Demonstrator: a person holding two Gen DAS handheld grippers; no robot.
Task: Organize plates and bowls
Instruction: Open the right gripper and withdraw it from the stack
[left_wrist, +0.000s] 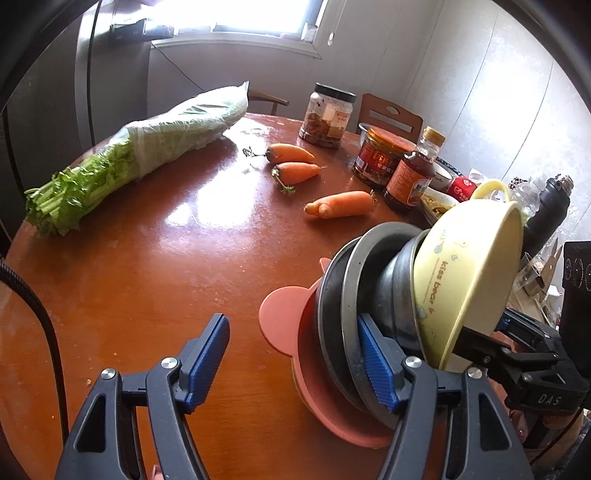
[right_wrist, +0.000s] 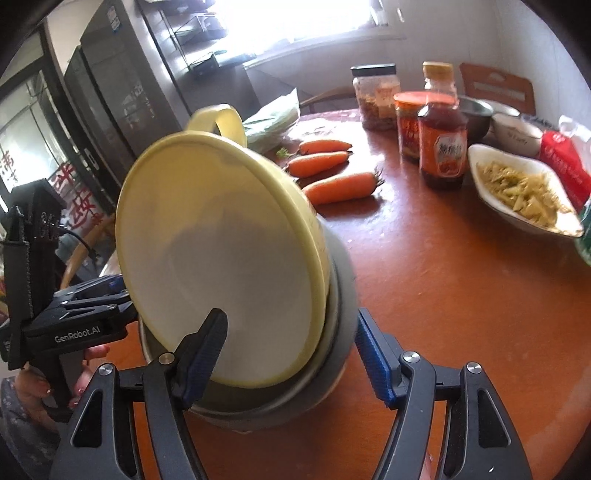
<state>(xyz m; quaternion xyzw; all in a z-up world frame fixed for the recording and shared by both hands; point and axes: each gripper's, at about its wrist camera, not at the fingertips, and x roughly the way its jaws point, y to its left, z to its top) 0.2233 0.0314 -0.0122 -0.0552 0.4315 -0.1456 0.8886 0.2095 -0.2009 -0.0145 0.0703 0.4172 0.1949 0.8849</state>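
Stack (left_wrist: 351, 343): tilted plates and bowls on the table (left_wrist: 147, 258), nearer than the carrots (left_wrist: 341, 204).
Yellow bowl (right_wrist: 221, 266): leaned atop the stack.
Left gripper (left_wrist: 295, 358): spread wide, grasping nothing.
Right gripper (right_wrist: 288, 350): jaws apart around the stack.
Risk: the stack could topple.

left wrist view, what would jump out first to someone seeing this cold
The tilted stack of dishes at lower right: a yellow bowl printed "kiss bear" leaning on nested metal bowls and a pink plate, with the right gripper at the yellow rim. Next, three carrots mid-table and a wrapped bunch of celery at the left on the glossy brown table. The left gripper is open in front, one of its jaws against the stack.
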